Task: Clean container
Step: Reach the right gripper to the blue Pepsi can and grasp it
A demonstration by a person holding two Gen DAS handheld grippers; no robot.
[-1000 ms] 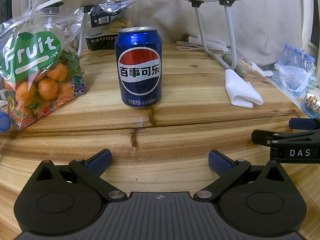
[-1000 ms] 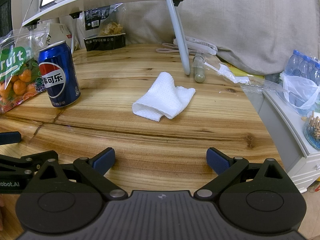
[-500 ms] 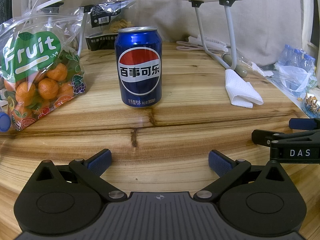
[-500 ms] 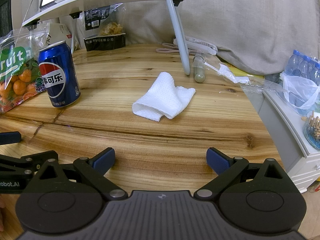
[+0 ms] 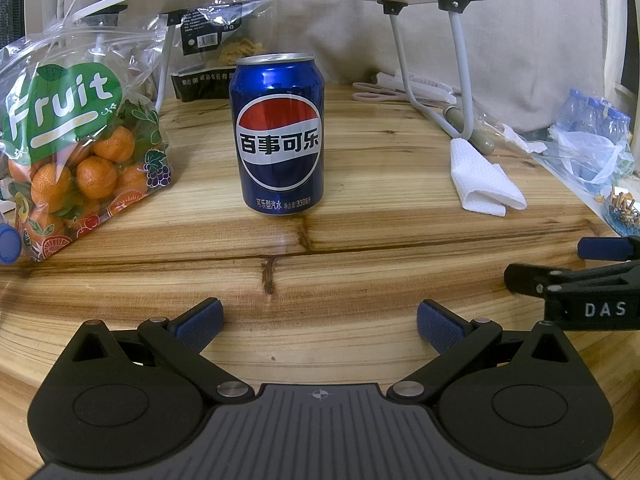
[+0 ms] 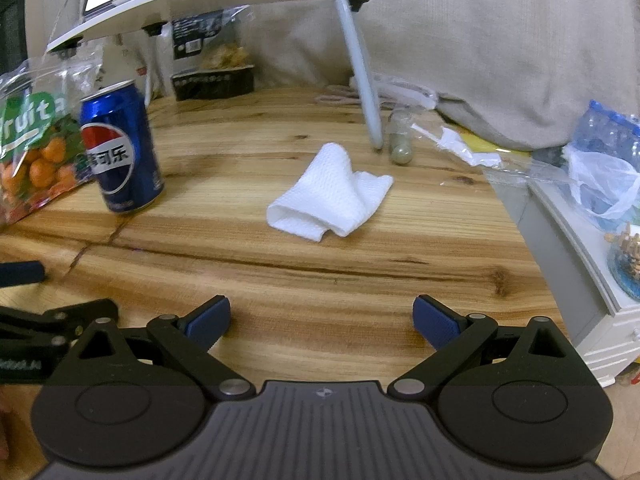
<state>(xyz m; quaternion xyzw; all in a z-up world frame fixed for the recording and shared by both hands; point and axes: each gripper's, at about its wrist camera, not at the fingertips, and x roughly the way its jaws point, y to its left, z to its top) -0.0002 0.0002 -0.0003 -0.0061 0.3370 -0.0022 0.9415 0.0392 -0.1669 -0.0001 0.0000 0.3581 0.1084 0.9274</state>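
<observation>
Both grippers, left (image 5: 319, 326) and right (image 6: 321, 322), hover spread wide and empty above the table (image 5: 360, 272); the can (image 5: 279, 133) stands upright ahead, cloth (image 6: 330, 192) lying well apart to its right.

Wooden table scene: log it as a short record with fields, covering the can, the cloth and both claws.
container: blue cola can, upright on the wooden table
cloth: folded white paper towel, lying right of the can, apart from it
left claw: open, empty, facing the can
right claw: open, empty, facing the towel
clutter: clear bag of oranges left of the can
</observation>
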